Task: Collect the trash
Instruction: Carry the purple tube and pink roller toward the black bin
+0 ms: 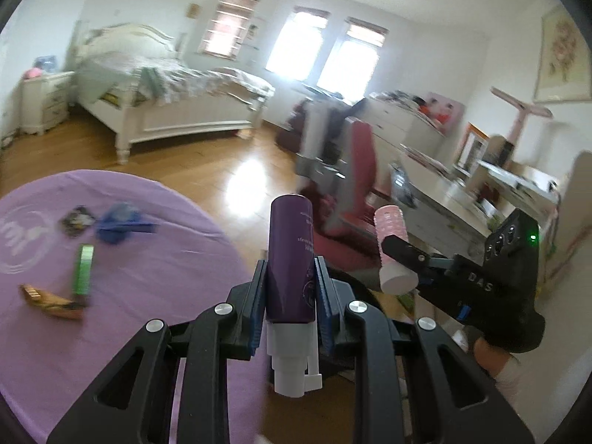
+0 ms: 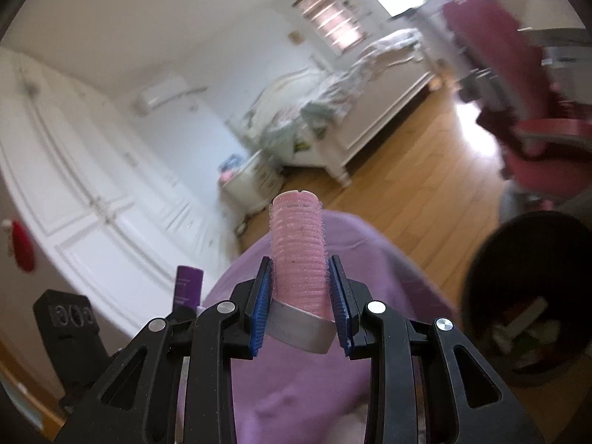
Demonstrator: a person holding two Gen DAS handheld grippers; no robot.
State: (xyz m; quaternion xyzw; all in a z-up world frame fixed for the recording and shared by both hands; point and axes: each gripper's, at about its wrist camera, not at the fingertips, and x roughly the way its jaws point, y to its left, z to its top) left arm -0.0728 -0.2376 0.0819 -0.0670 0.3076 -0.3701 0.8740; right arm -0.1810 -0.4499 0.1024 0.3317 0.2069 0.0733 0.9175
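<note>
My left gripper is shut on a purple spray bottle, white nozzle end toward the camera, held above the edge of a purple-clothed table. My right gripper is shut on a pink hair roller with a grey rim. In the left wrist view the right gripper and the roller show to the right of the bottle. The right wrist view has the bottle at lower left. On the cloth lie a green stick, a brown wrapper, a blue crumpled piece and a small dark packet.
A black bin with scraps inside stands on the wooden floor at the right of the purple table. A red chair, a cluttered desk, a white bed and white wardrobe doors surround the area.
</note>
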